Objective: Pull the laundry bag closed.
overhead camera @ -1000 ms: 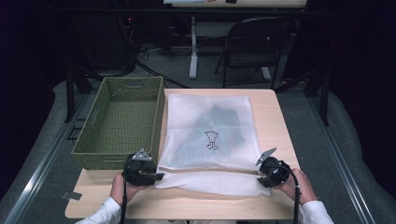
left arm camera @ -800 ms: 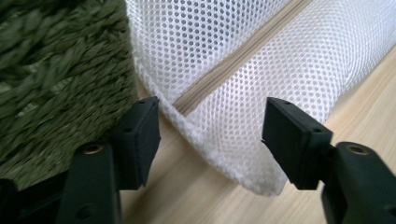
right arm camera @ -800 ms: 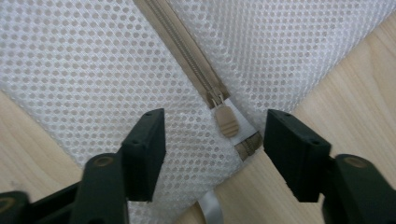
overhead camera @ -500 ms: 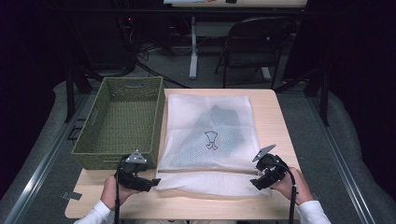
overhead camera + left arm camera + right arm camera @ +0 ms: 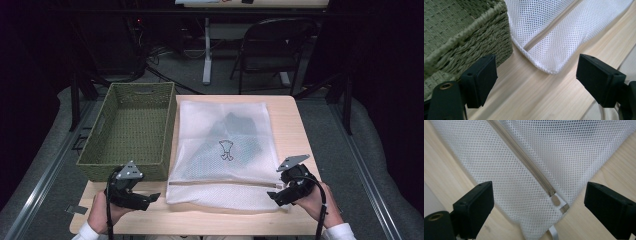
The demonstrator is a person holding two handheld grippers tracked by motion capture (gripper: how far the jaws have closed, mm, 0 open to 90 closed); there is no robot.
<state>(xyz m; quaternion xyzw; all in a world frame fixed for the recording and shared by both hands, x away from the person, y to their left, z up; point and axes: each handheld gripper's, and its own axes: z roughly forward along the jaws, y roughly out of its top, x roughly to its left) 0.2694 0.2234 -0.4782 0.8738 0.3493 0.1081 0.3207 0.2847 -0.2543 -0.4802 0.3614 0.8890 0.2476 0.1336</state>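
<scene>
The high view looks forward and down from far above the mesh bag (image 5: 222,150). Both gripper views sit close over that bag's near edge, one at each corner, looking down; all three share its zipper (image 5: 524,160).

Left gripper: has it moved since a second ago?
Yes. The left gripper has drawn back from the basket toward the table's near edge, jaws just opened, nothing between them.

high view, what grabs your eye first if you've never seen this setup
A white mesh laundry bag lies flat mid-table, with a dark garment and a small printed logo showing through. A green woven basket sits to its left. The left tongs and right tongs, both open, hover at the bag's near corners.
</scene>
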